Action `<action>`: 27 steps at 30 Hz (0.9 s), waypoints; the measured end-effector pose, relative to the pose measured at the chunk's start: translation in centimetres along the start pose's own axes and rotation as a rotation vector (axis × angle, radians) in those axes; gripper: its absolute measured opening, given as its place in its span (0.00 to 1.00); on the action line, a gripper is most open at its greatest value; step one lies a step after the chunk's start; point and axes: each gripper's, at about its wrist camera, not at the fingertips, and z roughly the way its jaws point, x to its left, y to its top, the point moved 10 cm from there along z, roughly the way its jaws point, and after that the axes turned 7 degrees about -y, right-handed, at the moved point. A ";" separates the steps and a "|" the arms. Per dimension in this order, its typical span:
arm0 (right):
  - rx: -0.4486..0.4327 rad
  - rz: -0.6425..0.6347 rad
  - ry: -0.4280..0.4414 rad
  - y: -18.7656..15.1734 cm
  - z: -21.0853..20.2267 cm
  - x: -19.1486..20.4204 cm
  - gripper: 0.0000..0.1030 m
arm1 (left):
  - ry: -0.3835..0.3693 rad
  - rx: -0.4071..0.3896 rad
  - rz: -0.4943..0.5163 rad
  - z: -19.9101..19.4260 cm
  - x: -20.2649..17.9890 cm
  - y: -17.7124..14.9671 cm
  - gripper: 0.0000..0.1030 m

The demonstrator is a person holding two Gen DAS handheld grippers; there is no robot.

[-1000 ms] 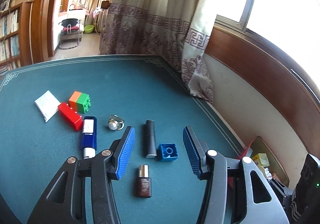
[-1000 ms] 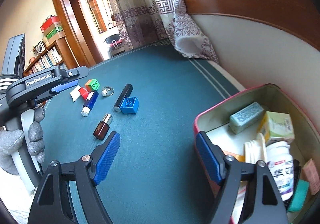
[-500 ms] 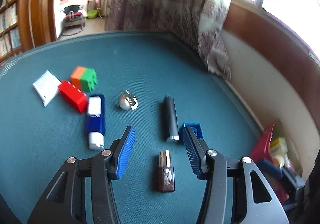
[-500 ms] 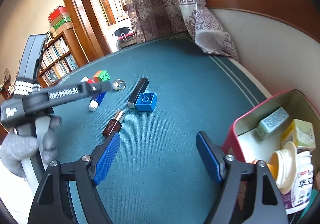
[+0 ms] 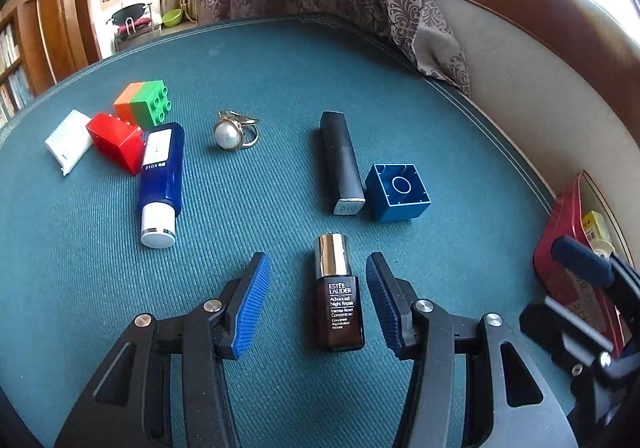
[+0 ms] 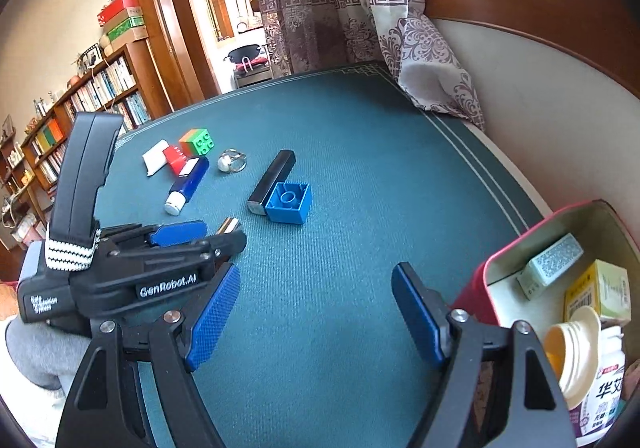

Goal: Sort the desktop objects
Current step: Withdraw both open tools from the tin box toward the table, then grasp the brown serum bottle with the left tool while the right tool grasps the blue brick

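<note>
A small brown serum bottle [image 5: 338, 304] with a shiny cap lies on the teal tablecloth [image 5: 280, 60], between the blue pads of my left gripper [image 5: 316, 264]. The jaws stand open and the pads are clear of the bottle on both sides. Beyond it lie a blue brick [image 5: 398, 192], a black lipstick tube [image 5: 342, 160], a pearl ring [image 5: 232, 132], a blue tube bottle [image 5: 160, 172], a red brick [image 5: 116, 140], an orange-green brick [image 5: 144, 102] and a white packet [image 5: 68, 140]. My right gripper [image 6: 316, 272] hovers open and empty over bare cloth beside the red tin [image 6: 480, 288].
The red tin holds several small boxes and a white pill bottle [image 6: 600, 388]. A curtain [image 5: 420, 8] and a wall with wood panelling border the table's right side. In the right wrist view the left gripper [image 6: 176, 234] sits low at the left, covering most of the serum bottle.
My left gripper has come down and tilted over the brown bottle, which now lies between its pads. The right gripper slid left a little, leaving the tin further right in its view.
</note>
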 end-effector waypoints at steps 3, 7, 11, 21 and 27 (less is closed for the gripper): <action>-0.014 0.001 -0.014 0.7 0.1 -0.1 0.79 | 0.021 -0.021 0.027 0.0 0.2 0.0 0.25; -0.022 -0.006 -0.018 1.5 0.5 0.2 0.79 | 0.017 -0.029 0.023 -0.2 0.5 0.1 0.21; -0.020 -0.027 0.009 2.3 1.5 1.6 0.79 | 0.055 -0.073 0.009 -1.4 1.5 0.9 0.21; 0.088 -0.014 0.026 2.8 6.5 3.2 0.60 | 0.070 -0.132 -0.045 -2.9 3.4 1.9 0.21; 0.112 -0.029 0.009 3.1 8.6 3.9 0.57 | 0.065 -0.134 -0.063 -2.7 3.5 1.9 0.21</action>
